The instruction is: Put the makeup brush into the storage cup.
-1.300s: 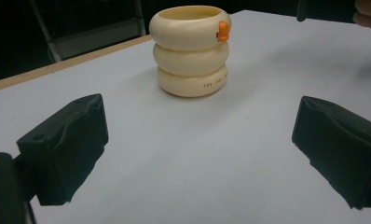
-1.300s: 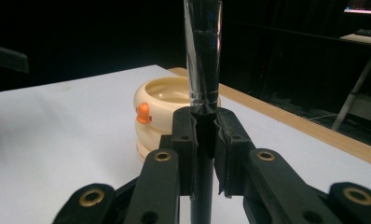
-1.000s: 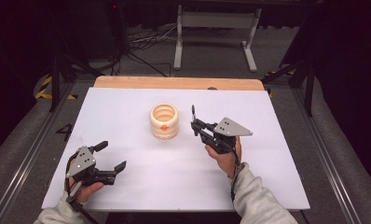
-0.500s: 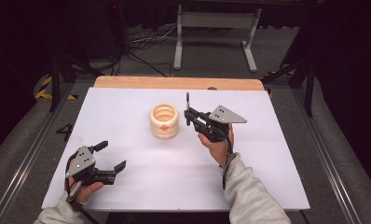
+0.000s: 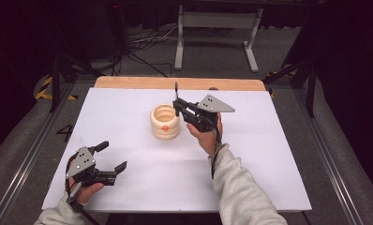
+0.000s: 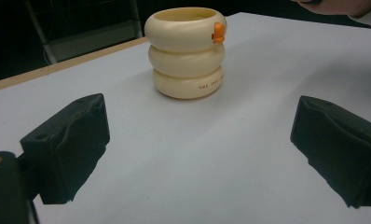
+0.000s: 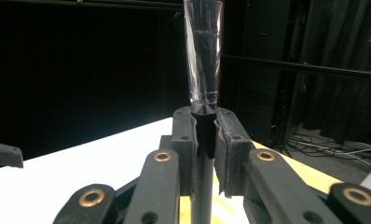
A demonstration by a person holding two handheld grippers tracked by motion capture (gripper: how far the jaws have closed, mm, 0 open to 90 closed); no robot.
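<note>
A ringed cup (image 5: 165, 122) stands upright on the table (image 5: 269, 154), near its middle and toward the far edge. The right gripper (image 5: 176, 104) sits just beside the cup on its right, raised off the surface, with a slim upright rod (image 5: 176, 97) clamped between its jaws and rising above the cup's rim. The left gripper (image 5: 110, 157) lies low at the near left corner of the table, well apart from the cup, its jaws spread and facing the cup across bare surface.
</note>
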